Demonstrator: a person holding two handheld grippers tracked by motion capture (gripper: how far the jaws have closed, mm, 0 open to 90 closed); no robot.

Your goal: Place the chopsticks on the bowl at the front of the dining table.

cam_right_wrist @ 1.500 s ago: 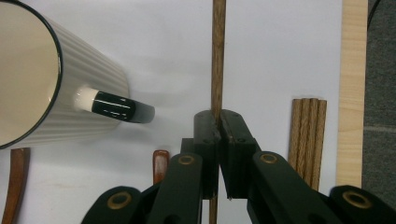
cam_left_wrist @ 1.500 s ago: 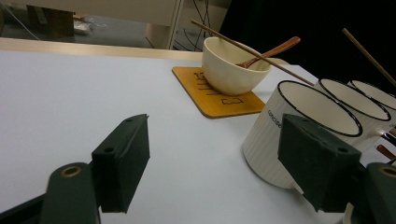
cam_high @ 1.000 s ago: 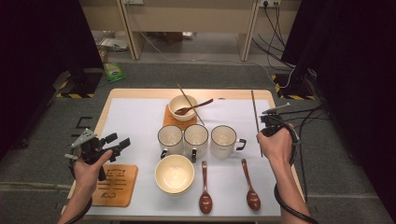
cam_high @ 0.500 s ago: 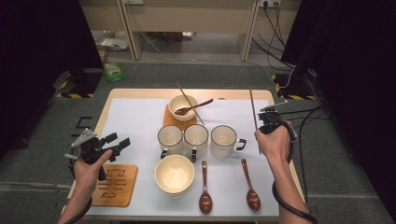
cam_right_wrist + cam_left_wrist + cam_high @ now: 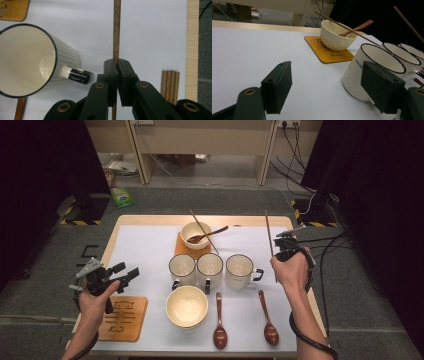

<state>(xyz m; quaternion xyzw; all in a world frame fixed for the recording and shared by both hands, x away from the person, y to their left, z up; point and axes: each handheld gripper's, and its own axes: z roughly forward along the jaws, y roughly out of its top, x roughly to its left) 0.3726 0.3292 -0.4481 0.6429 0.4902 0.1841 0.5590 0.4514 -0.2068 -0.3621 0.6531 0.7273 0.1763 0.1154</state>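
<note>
Lab or recording studio setup, not a home: black curtains (image 5: pixel 45 185) on left and right, grey carpet floor (image 5: pixel 210 200), yellow-black hazard tape (image 5: pixel 80 221), loose black cables (image 5: pixel 295 150) at far right, wall socket (image 5: pixel 286 123), light wooden table with white mat (image 5: pixel 145 255)

On the table I count three mugs (image 5: pixel 210 269), two bowls (image 5: pixel 187 306), three wooden spoons (image 5: pixel 219 321), two orange coasters (image 5: pixel 122 318), and two loose chopsticks (image 5: pixel 203 231), one held.

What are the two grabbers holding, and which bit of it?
The right gripper pinches one chopstick low on its shaft, the long end sticking out ahead. The left gripper is open, holding nothing.
</note>
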